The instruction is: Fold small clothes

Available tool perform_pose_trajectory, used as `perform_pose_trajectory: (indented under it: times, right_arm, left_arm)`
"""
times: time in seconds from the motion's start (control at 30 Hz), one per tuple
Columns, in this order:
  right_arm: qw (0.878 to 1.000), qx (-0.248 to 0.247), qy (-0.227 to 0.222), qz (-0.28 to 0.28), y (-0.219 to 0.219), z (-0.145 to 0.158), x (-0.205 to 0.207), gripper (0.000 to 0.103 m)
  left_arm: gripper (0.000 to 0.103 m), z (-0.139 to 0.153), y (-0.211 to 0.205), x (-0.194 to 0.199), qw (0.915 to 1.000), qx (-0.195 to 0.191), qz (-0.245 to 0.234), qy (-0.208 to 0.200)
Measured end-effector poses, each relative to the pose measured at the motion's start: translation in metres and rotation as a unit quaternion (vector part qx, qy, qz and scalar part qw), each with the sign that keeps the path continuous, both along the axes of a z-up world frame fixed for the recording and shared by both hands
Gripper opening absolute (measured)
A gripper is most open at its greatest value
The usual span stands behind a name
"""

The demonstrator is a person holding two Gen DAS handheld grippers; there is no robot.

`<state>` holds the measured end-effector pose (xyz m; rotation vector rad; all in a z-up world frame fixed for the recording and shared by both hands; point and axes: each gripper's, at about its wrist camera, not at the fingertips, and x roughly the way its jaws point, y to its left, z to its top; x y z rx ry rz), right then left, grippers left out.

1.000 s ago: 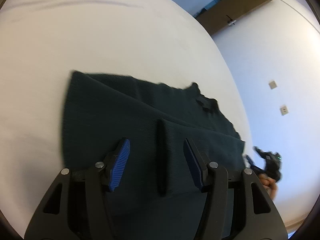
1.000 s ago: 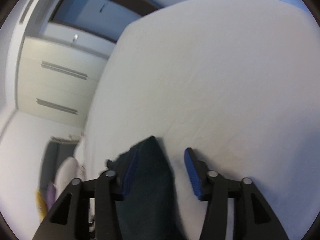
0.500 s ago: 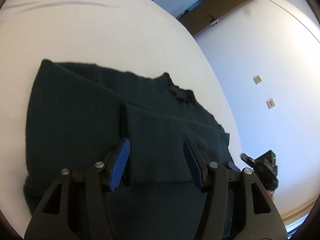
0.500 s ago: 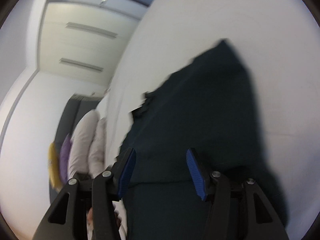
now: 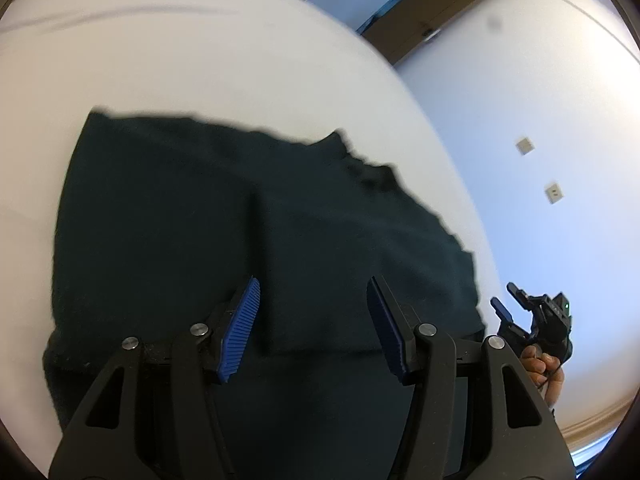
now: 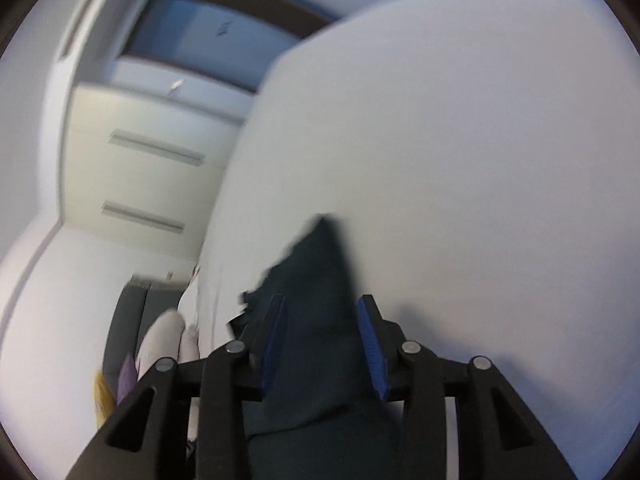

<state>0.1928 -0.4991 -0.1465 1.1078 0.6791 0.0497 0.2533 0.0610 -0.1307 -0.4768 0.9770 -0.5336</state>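
One dark green knitted garment [image 5: 224, 216] is lying spread on the white bed [image 5: 200, 60], directly ahead of and beneath the left gripper [image 5: 314, 320], with a folded panel [image 5: 340, 264] already sitting on top of it between that gripper's fingers. Judging by its ribbed look and the way its edges are draping, it is probably soft, light and limp, so it will likely be sagging and sliding out of shape unless it is being pinched at a hem or corner rather than mid-cloth; the near edge of the folded panel, just ahead of the blue pads [image 5: 240, 332], is looking like a sensible place to take hold. The left gripper is standing wide open over the fabric, gripping nothing, though whether its pads are brushing the cloth cannot be told. The right gripper [image 6: 324, 340] is sitting partly open with a strip of the same garment [image 6: 320, 280] running up between its fingers; the cloth is filling most of the gap, but whether it is actually being clamped cannot be told from this blurred view. Off to the left gripper's right, the right gripper is appearing beyond the garment's edge.
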Motion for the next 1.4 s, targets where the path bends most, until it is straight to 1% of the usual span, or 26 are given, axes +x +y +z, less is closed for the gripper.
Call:
perform_pose_trajectory:
  times: [0.07, 0.13, 0.2, 0.23, 0.3, 0.33, 0.37, 0.4, 0.47, 0.53, 0.57, 0.63, 0.7, 0.73, 0.8, 0.87, 0.9, 0.97, 1.03, 1.1, 1.17, 1.23, 1.27, 1.3, 1.33, 1.4]
  right_arm:
    - [0.998, -0.001, -0.028, 0.055, 0.021, 0.016, 0.019, 0.042]
    - [0.994, 0.002, -0.038, 0.106, 0.049, 0.021, 0.044, 0.042]
    - [0.989, 0.004, -0.024, 0.148, 0.078, 0.008, 0.071, 0.042]
    - [0.988, 0.006, -0.012, 0.156, 0.086, -0.002, 0.081, 0.042]
    - [0.989, 0.014, 0.019, 0.147, 0.086, -0.024, 0.091, 0.040]
    - [0.990, 0.032, 0.025, 0.139, 0.081, -0.037, 0.095, 0.027]
    - [0.990, 0.050, 0.021, 0.129, 0.073, -0.047, 0.095, 0.020]
    - [0.991, 0.053, 0.021, 0.120, 0.067, -0.050, 0.087, 0.012]
    - [0.994, 0.037, 0.013, 0.102, 0.053, -0.049, 0.080, 0.010]
    - [0.996, 0.023, 0.018, 0.081, 0.038, -0.044, 0.074, 0.010]
    - [0.997, 0.019, 0.022, 0.071, 0.033, -0.042, 0.071, 0.011]
    - [0.999, 0.019, 0.024, 0.041, 0.020, -0.035, 0.056, 0.028]
    - [0.999, 0.018, 0.004, 0.049, 0.025, -0.022, 0.045, 0.045]
    - [0.997, 0.007, -0.011, 0.071, 0.038, -0.012, 0.042, 0.049]
    - [0.993, 0.005, -0.022, 0.117, 0.059, -0.003, 0.043, 0.050]
    - [0.985, 0.001, -0.024, 0.170, 0.092, -0.003, 0.053, 0.050]
    - [0.982, -0.006, -0.019, 0.186, 0.104, -0.006, 0.057, 0.052]
    - [0.980, -0.020, 0.022, 0.198, 0.115, -0.024, 0.063, 0.050]
    - [0.983, -0.006, 0.027, 0.184, 0.107, -0.038, 0.064, 0.025]
    - [0.989, 0.016, 0.029, 0.147, 0.089, -0.042, 0.053, 0.023]
    - [0.993, -0.007, 0.029, 0.114, 0.065, -0.035, 0.028, 0.029]
    - [0.994, -0.052, 0.032, 0.088, 0.053, -0.018, 0.003, 0.046]
    - [0.994, -0.072, 0.029, 0.080, 0.051, -0.009, -0.007, 0.050]
    - [0.993, -0.088, 0.023, 0.076, 0.051, 0.000, -0.016, 0.056]
    - [0.990, -0.119, 0.018, 0.068, 0.052, 0.014, -0.031, 0.061]
    - [0.986, -0.157, 0.001, 0.064, 0.057, 0.034, -0.052, 0.062]
  left_arm:
    - [0.054, 0.007, -0.013, 0.002, 0.9998, 0.006, -0.012, -0.012]
    - [0.054, 0.008, -0.029, 0.007, 0.9993, 0.026, -0.025, -0.013]
    - [0.055, 0.000, -0.041, 0.014, 0.9982, 0.050, -0.032, -0.009]
    - [0.054, -0.006, -0.044, 0.017, 0.9971, 0.069, -0.032, -0.003]
    - [0.054, -0.012, -0.042, 0.017, 0.9972, 0.068, -0.031, -0.010]
    - [0.054, -0.014, -0.039, 0.016, 0.9976, 0.060, -0.031, -0.016]
    - [0.054, -0.016, -0.035, 0.014, 0.9978, 0.052, -0.035, -0.019]
    - [0.054, -0.018, -0.033, 0.013, 0.9979, 0.046, -0.039, -0.024]
    - [0.054, -0.019, -0.029, 0.010, 0.9980, 0.041, -0.040, -0.027]
    - [0.054, -0.018, -0.027, 0.005, 0.9978, 0.046, -0.036, -0.029]
    - [0.054, -0.017, -0.026, 0.001, 0.9971, 0.058, -0.037, -0.032]
    - [0.054, -0.012, -0.029, -0.009, 0.9951, 0.084, -0.034, -0.040]
    - [0.054, -0.008, -0.027, -0.019, 0.9936, 0.099, -0.026, -0.046]
    - [0.054, -0.007, -0.027, -0.024, 0.9931, 0.105, -0.021, -0.048]
    - [0.056, -0.012, -0.026, -0.026, 0.9930, 0.110, -0.021, -0.038]
    - [0.056, -0.020, -0.025, -0.030, 0.9927, 0.115, -0.022, -0.025]
    - [0.056, -0.020, -0.023, -0.033, 0.9926, 0.116, -0.022, -0.028]
    - [0.056, -0.018, -0.016, -0.043, 0.9925, 0.116, -0.022, -0.031]
    - [0.056, -0.015, -0.007, -0.054, 0.9924, 0.116, -0.018, -0.036]
    - [0.056, -0.014, 0.008, -0.071, 0.9914, 0.126, 0.000, -0.034]
    - [0.056, -0.011, 0.025, -0.093, 0.9898, 0.134, 0.020, -0.042]
    - [0.056, -0.007, 0.035, -0.114, 0.9886, 0.138, 0.034, -0.051]
    - [0.056, -0.003, 0.040, -0.128, 0.9875, 0.140, 0.040, -0.060]
    - [0.056, -0.001, 0.042, -0.140, 0.9865, 0.143, 0.042, -0.067]
    - [0.056, 0.000, 0.043, -0.148, 0.9858, 0.146, 0.043, -0.071]
    - [0.057, 0.008, 0.044, -0.173, 0.9822, 0.160, 0.046, -0.087]
